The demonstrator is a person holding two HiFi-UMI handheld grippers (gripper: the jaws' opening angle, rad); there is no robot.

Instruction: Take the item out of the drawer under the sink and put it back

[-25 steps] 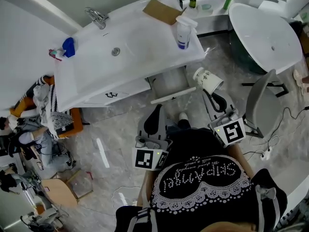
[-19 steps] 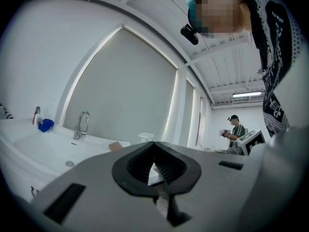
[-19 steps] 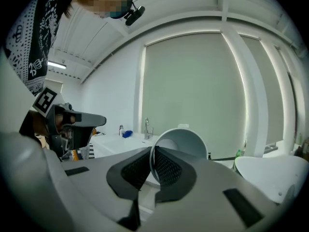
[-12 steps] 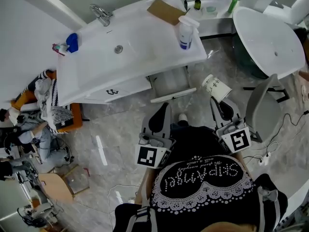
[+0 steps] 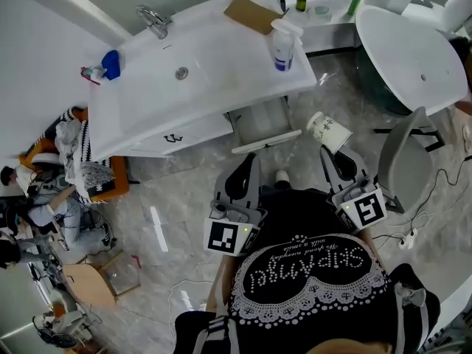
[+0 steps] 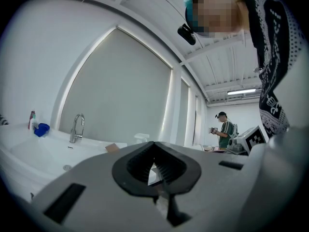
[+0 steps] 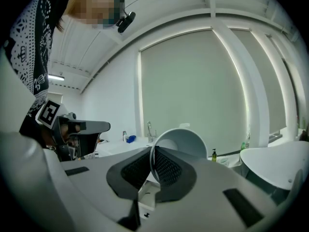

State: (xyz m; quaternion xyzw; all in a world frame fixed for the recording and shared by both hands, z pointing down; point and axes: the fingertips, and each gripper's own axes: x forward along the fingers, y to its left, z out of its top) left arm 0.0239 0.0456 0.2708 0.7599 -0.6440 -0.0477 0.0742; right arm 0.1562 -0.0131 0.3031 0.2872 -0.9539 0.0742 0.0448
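Plainly, the paper cup is held out of the drawer, pinched by its rim in the right gripper, whose jaws are closed to a narrow slit on the thin cup wall. In the head view the cup is seen beside the drawer's right front corner, so the open compartment lies forward and to the left of it. The cup's long axis is tilted, the base aimed away from the person and the mouth turned back toward the gripper. A return would be judged to need a short carry leftward over the drawer front. The left gripper is closed on nothing and is parked just in front of the drawer front, under the desk that carries the sink.

The drawer and its offset from the cup are given only by the head view. The grip itself is settled only in the right gripper view, where the rim is seen edge-on between the pads. The meeting pads are shown only in the left gripper view.
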